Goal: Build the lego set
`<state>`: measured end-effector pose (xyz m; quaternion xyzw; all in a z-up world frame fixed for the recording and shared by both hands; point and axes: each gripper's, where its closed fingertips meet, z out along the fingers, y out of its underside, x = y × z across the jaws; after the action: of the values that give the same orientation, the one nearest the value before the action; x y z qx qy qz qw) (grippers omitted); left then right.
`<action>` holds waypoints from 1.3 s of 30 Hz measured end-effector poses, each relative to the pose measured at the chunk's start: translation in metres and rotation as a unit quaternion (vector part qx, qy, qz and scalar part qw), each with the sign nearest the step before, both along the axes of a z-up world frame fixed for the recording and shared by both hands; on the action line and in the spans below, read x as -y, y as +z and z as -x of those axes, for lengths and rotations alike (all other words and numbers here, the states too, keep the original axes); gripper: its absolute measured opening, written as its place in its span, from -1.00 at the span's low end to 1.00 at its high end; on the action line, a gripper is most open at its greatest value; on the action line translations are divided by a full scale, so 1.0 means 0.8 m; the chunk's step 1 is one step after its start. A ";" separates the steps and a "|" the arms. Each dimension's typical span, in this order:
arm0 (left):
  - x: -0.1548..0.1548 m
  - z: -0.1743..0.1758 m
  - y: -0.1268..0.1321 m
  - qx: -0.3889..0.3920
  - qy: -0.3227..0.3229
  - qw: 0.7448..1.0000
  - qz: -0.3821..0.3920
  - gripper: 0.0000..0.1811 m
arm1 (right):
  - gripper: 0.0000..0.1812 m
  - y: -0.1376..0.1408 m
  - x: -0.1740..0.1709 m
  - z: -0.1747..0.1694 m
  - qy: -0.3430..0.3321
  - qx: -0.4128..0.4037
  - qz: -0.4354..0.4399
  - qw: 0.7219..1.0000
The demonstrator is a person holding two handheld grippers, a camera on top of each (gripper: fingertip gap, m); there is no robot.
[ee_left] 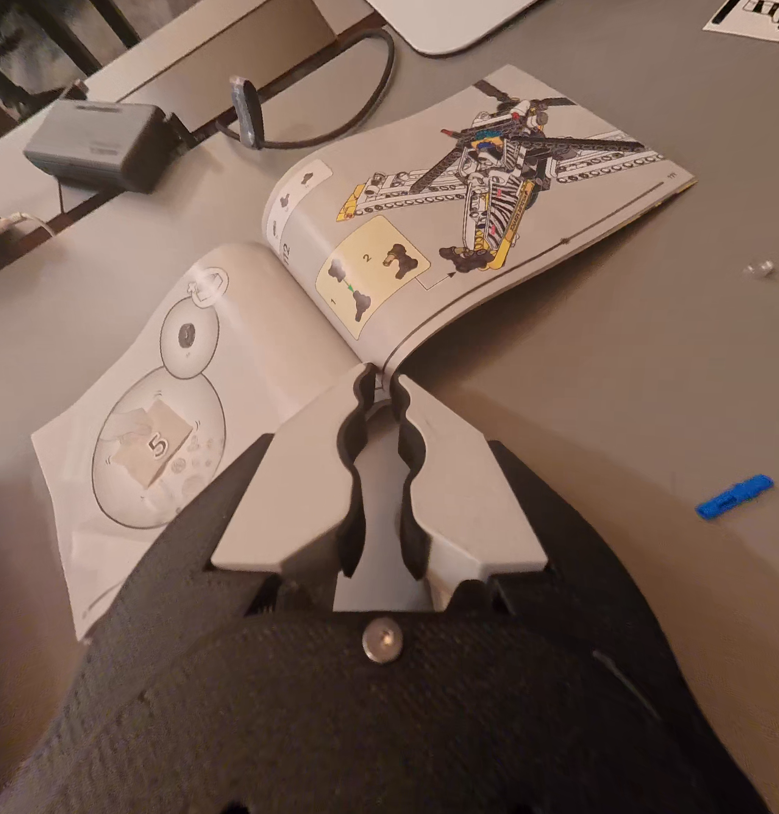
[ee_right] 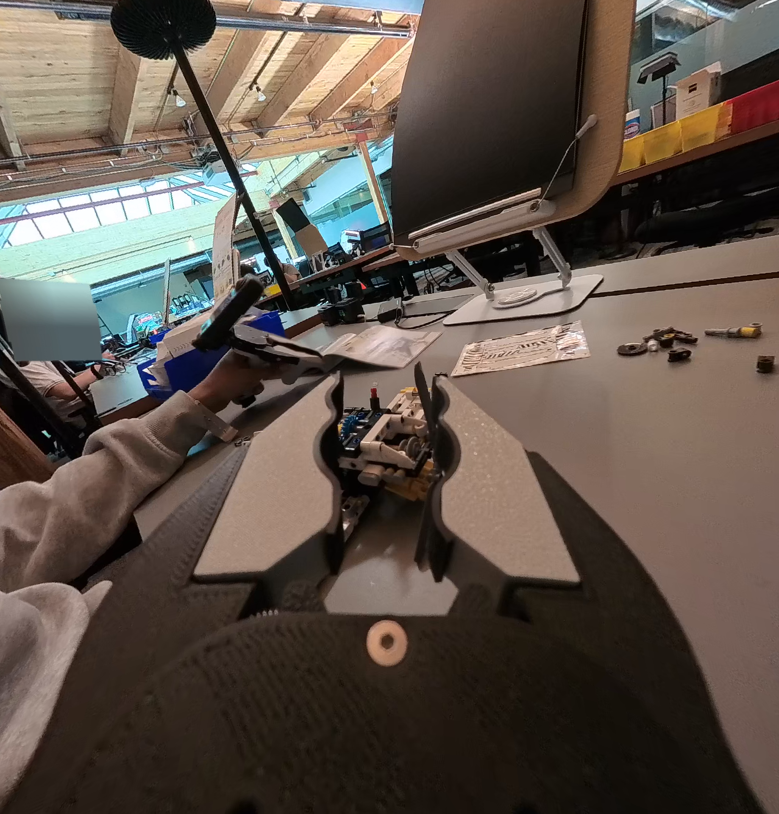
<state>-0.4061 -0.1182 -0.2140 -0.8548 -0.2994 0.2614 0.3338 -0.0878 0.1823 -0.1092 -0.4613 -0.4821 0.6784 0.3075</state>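
Observation:
The open instruction booklet (ee_left: 291, 334) lies on the grey table (ee_left: 599, 396). My left gripper (ee_left: 381, 381) is nearly closed at the booklet's near edge by the spine, pinching the curled right page. It also shows in the right wrist view (ee_right: 319, 354), held by a hand in a grey sleeve. My right gripper (ee_right: 387, 383) is shut on the partly built lego model (ee_right: 387, 440), which is white, black and yellow with a blue gear, and holds it just above the table.
A blue pin (ee_left: 733, 497) and a small clear piece (ee_left: 760, 268) lie right of the booklet. Loose black and yellow parts (ee_right: 660, 341), a sticker sheet (ee_right: 520, 348), a monitor stand (ee_right: 528, 299), a blue bin (ee_right: 189, 374) and a power adapter (ee_left: 97, 141) are farther off. Tip to tip, the grippers are about 45 cm apart. My right tips are about 35 cm from the blue pin (ee_left: 733, 497), my left tips only 12 cm.

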 end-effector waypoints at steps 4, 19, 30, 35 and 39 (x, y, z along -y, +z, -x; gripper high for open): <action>0.018 -0.031 0.003 0.010 0.006 1.000 0.013 -0.98 | -0.59 0.003 -0.004 -0.003 -0.009 -0.008 0.004 1.000; 0.005 -0.064 -0.003 -0.042 -0.072 0.996 0.036 -0.96 | -0.59 0.000 -0.001 0.000 -0.002 0.001 0.005 1.000; -0.021 -0.055 -0.006 -0.064 -0.092 0.992 0.055 -0.95 | -0.58 -0.001 0.001 0.003 0.006 0.007 0.012 1.000; -0.018 -0.054 -0.002 -0.066 -0.084 0.993 0.044 -0.96 | -0.58 0.000 0.000 0.003 0.005 0.005 0.014 1.000; -0.014 -0.055 0.003 -0.067 -0.077 0.994 0.030 -0.93 | -0.58 0.001 -0.001 0.001 0.001 -0.002 0.012 1.000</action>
<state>-0.3620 -0.1071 -0.2118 -0.8656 -0.2014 0.3002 0.3466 -0.0883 0.1827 -0.1081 -0.4629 -0.4744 0.6852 0.3021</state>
